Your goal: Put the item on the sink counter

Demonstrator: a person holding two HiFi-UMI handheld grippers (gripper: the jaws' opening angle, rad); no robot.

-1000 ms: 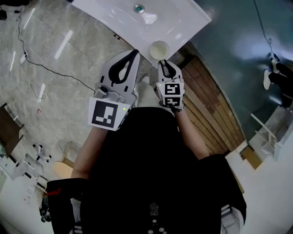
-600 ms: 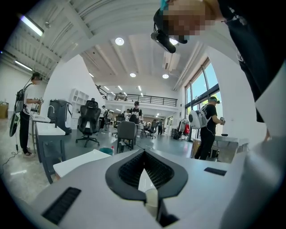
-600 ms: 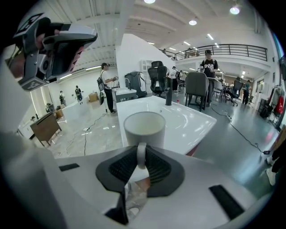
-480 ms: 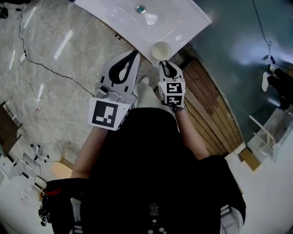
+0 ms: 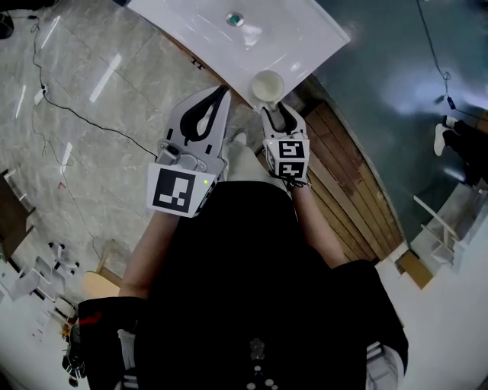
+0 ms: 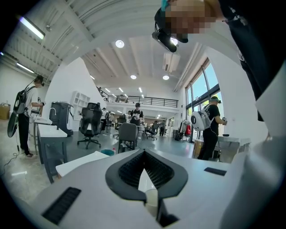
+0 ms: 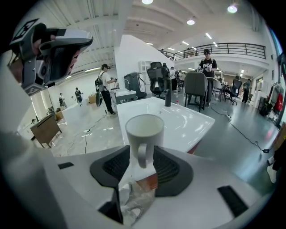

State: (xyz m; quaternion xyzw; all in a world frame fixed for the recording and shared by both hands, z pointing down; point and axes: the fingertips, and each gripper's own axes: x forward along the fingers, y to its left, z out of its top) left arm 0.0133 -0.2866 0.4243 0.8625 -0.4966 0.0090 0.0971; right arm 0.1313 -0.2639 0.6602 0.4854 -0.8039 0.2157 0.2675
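Observation:
A white mug [image 5: 267,85] stands upright at the near corner of the white sink counter [image 5: 293,42]. My right gripper [image 5: 277,108] is just behind it. In the right gripper view the mug [image 7: 144,132] has its handle between the jaws. The jaws are opening, and a gap shows on each side of the handle. The counter [image 7: 183,118] stretches away behind the mug. My left gripper [image 5: 226,88] hovers left of the mug, below the counter's edge. Its jaws are shut with nothing in them, and their tips [image 6: 144,151] meet.
The basin has a drain [image 5: 234,19] and a dark tap [image 7: 167,96] further back. A wooden plank strip [image 5: 347,183] runs along the right. A cable [image 5: 72,113] lies on the marble floor at the left. Office chairs and people stand in the hall behind.
My right gripper's jaws have spread apart off the mug's handle. The mug stays in place on the counter's corner. The left gripper has hardly moved.

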